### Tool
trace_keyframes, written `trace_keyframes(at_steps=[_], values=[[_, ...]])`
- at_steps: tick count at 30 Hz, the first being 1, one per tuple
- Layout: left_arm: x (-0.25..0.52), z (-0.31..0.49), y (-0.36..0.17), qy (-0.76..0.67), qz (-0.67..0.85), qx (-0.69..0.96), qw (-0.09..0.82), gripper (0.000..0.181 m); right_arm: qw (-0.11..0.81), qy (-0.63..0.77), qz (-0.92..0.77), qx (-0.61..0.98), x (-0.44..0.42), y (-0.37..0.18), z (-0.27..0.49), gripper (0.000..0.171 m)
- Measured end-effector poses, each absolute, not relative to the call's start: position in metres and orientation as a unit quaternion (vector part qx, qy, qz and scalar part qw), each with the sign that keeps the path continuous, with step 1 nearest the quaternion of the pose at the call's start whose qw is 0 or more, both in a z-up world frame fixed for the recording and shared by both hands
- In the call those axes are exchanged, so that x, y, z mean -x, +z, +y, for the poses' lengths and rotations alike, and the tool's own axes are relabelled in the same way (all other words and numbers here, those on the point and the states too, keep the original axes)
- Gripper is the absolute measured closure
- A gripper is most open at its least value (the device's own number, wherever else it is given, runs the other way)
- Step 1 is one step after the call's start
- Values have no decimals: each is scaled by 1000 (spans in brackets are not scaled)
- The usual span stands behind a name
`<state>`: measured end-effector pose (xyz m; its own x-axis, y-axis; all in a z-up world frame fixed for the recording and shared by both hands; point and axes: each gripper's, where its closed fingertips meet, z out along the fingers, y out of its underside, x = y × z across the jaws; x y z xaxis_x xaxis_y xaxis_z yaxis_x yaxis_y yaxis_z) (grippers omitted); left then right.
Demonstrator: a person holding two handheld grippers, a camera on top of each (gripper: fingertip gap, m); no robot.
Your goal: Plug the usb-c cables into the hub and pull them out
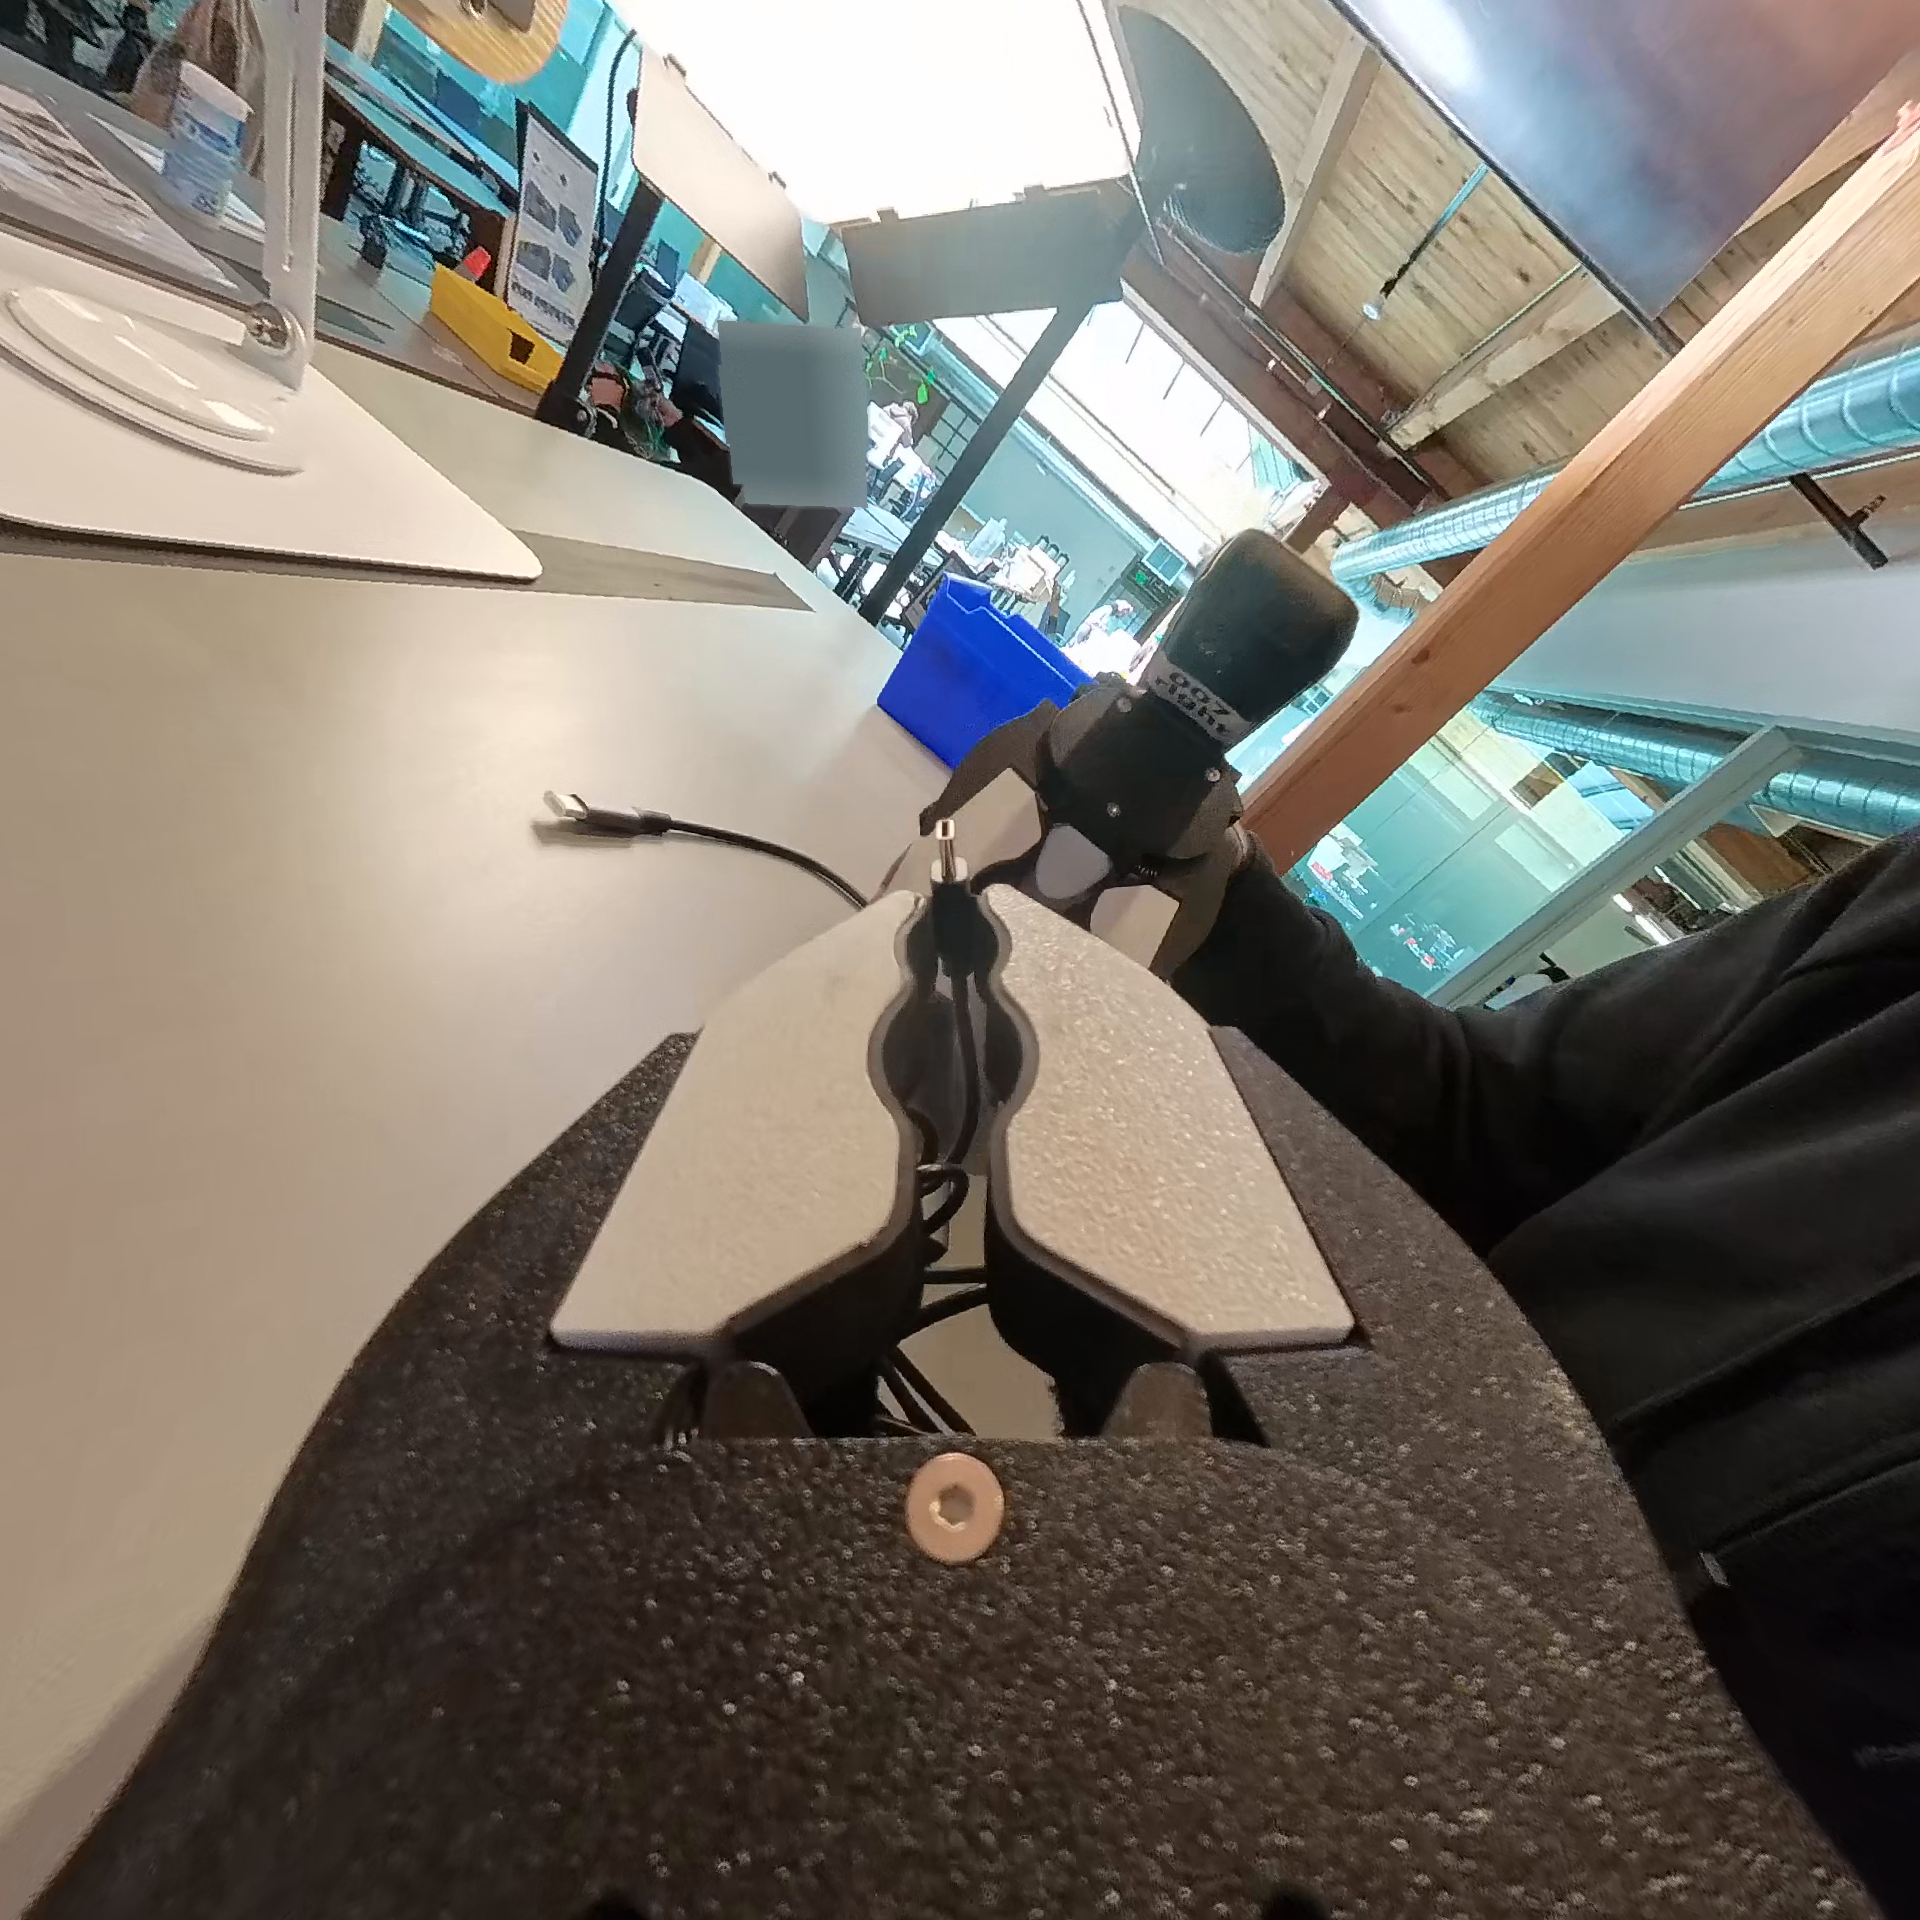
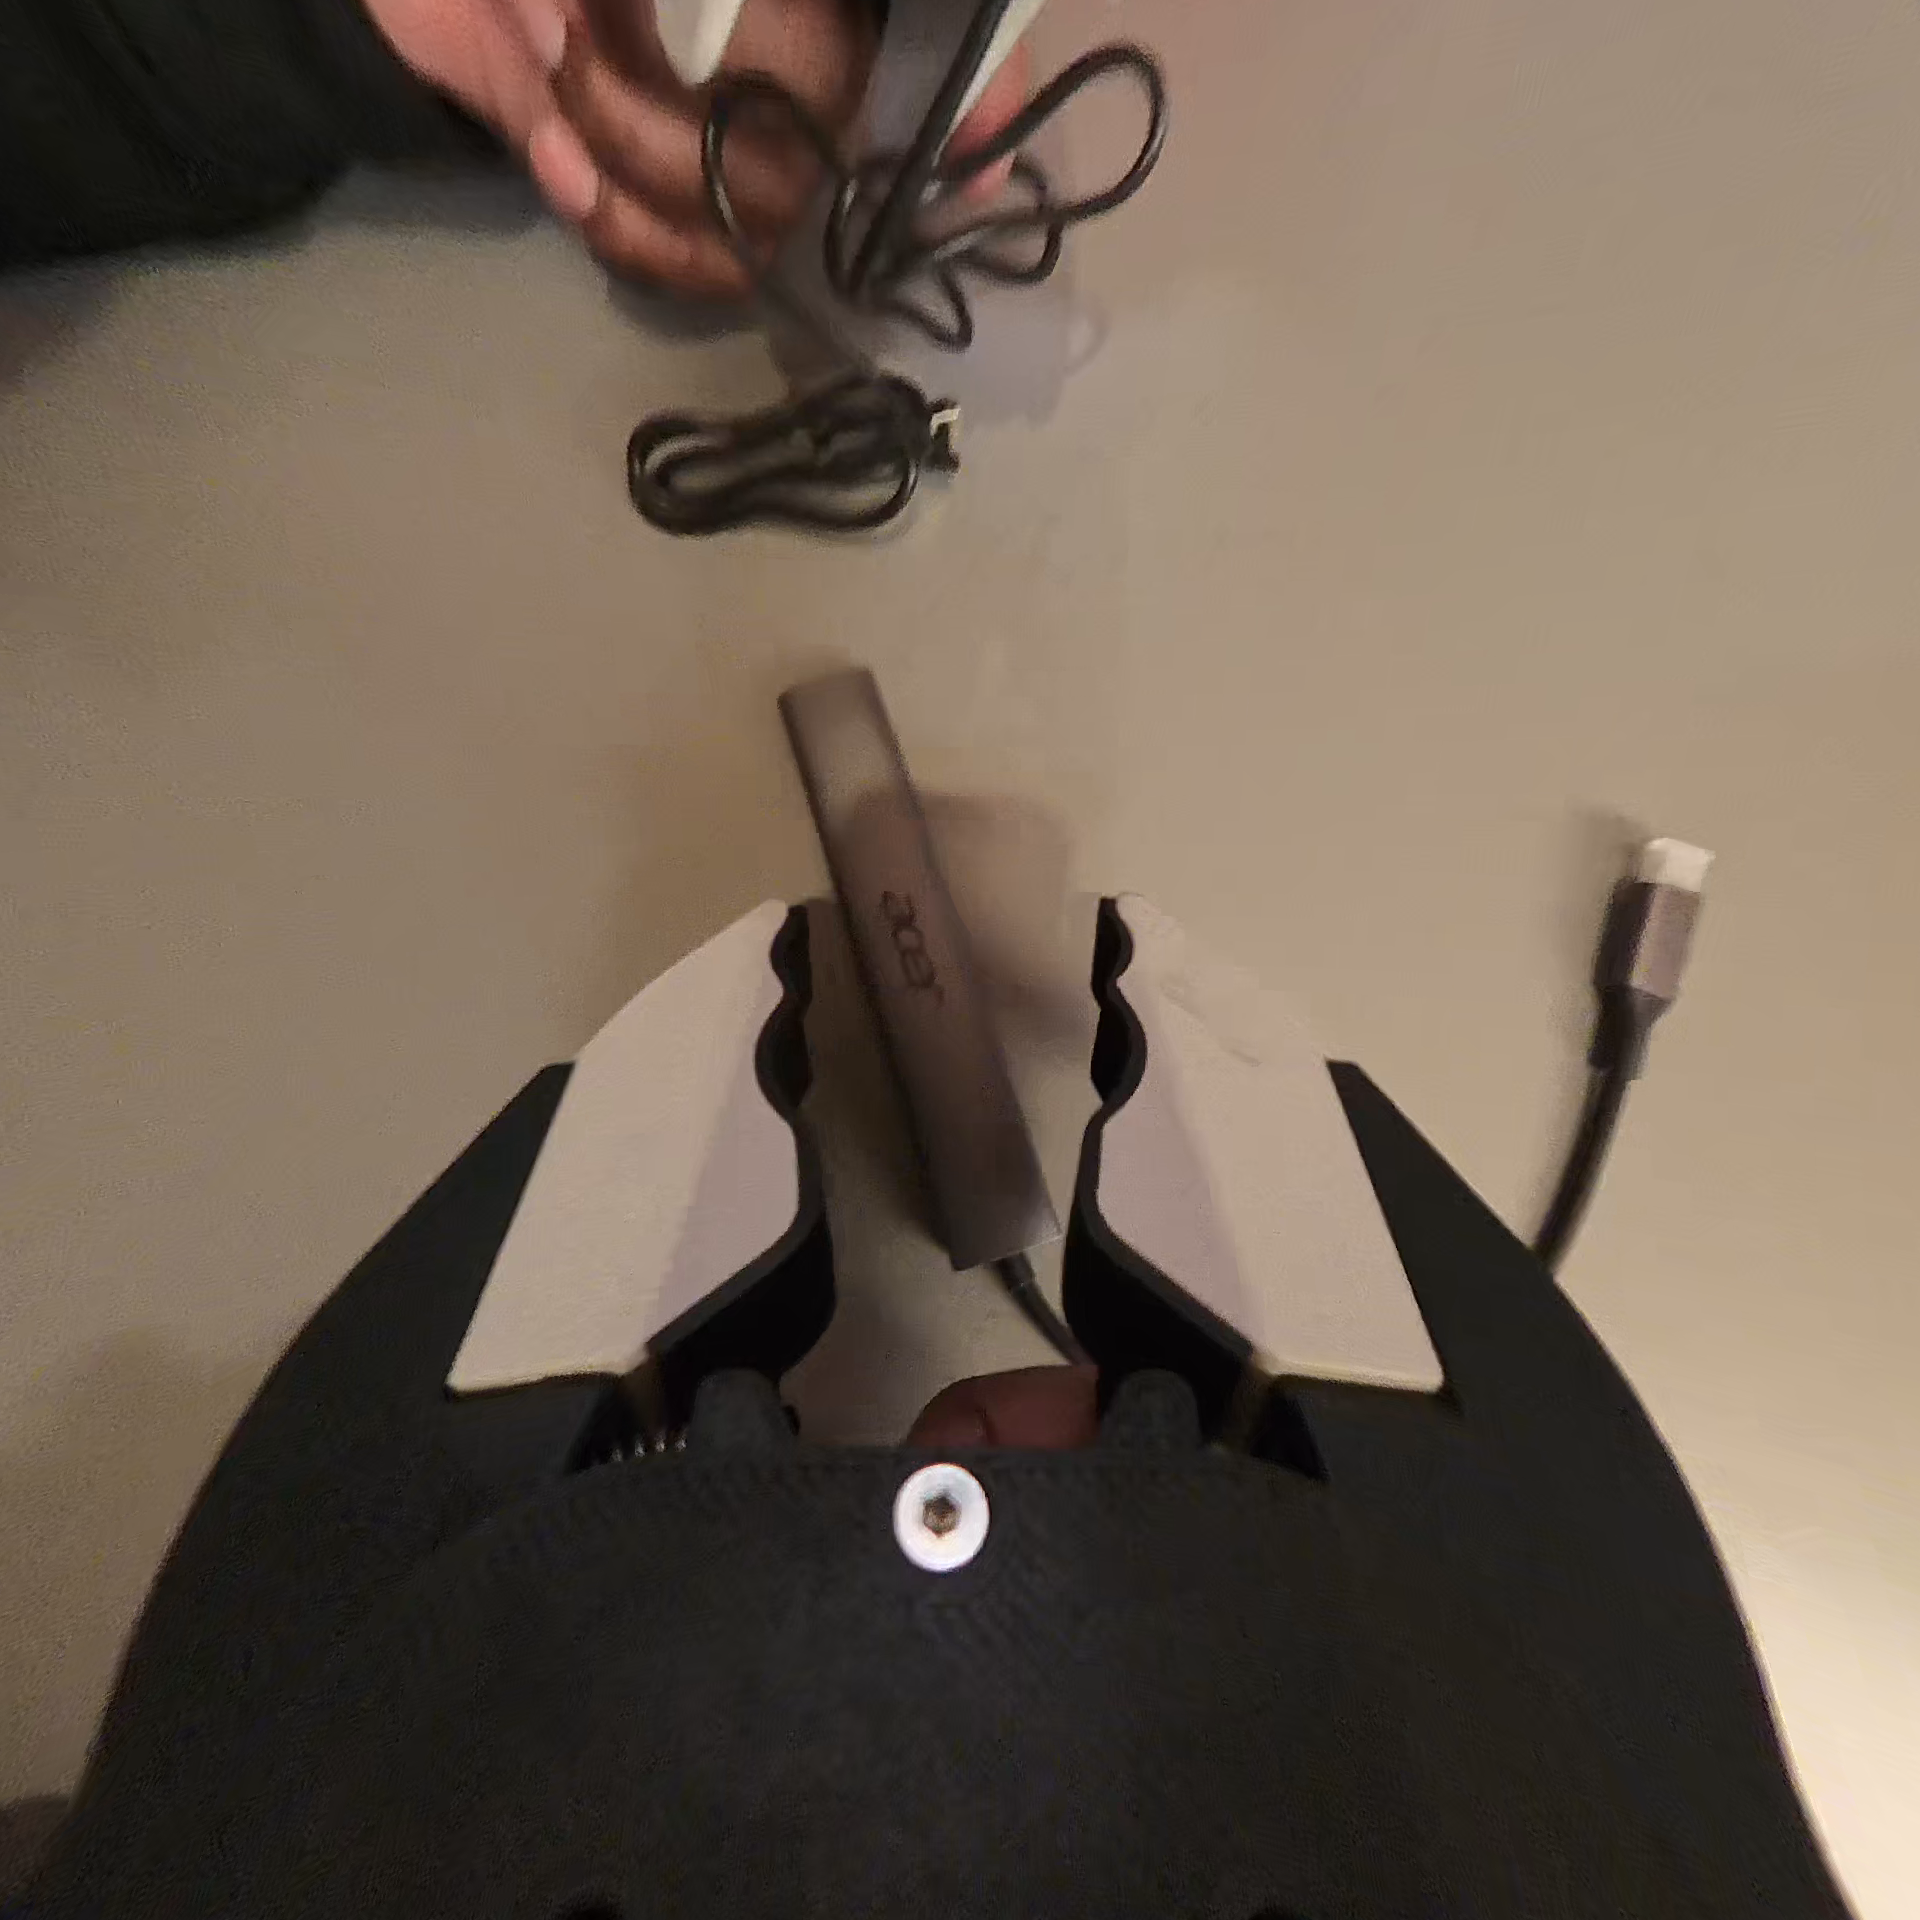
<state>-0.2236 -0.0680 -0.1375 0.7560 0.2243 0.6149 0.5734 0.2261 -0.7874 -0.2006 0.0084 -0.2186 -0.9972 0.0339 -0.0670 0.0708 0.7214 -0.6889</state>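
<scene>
A slim grey hub [image 2: 920,982] lies flat on the pale tabletop [image 2: 312,727], running from the centre of the right wrist view down toward lower centre, tilted slightly left at its far end. Its short lead leaves the near end and disappears under the right gripper [image 2: 943,920], whose 2 fingers stand wide apart on either side of the hub without touching it. That straddle looks like preparation to clamp the hub so it stays put while a plug is pushed in.

In the left wrist view, the left gripper [image 1: 948,902] is closed tight on a black usb-c cable [image 1: 948,914], just behind its plug [image 1: 945,847]. The silver tip juts past the fingertips at frame centre, likely held short so it will not bend on insertion. The slack hangs back between the fingers.

In the right wrist view, a bundled spare cable [image 2: 779,468] rests upper centre, well beyond the hub. The hub's own connector [image 2: 1657,925] lies at right, apart from both grippers. A blue bin [image 1: 977,675] sits at the table's far edge in the left wrist view.
</scene>
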Motion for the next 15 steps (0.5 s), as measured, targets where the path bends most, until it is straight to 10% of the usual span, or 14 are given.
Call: trace_keyframes(at_steps=[15], values=[[214, -56, -164, -160, -357, 665, 636, 175, -127, -435, 888, -82, 245, -201, -15, 149]])
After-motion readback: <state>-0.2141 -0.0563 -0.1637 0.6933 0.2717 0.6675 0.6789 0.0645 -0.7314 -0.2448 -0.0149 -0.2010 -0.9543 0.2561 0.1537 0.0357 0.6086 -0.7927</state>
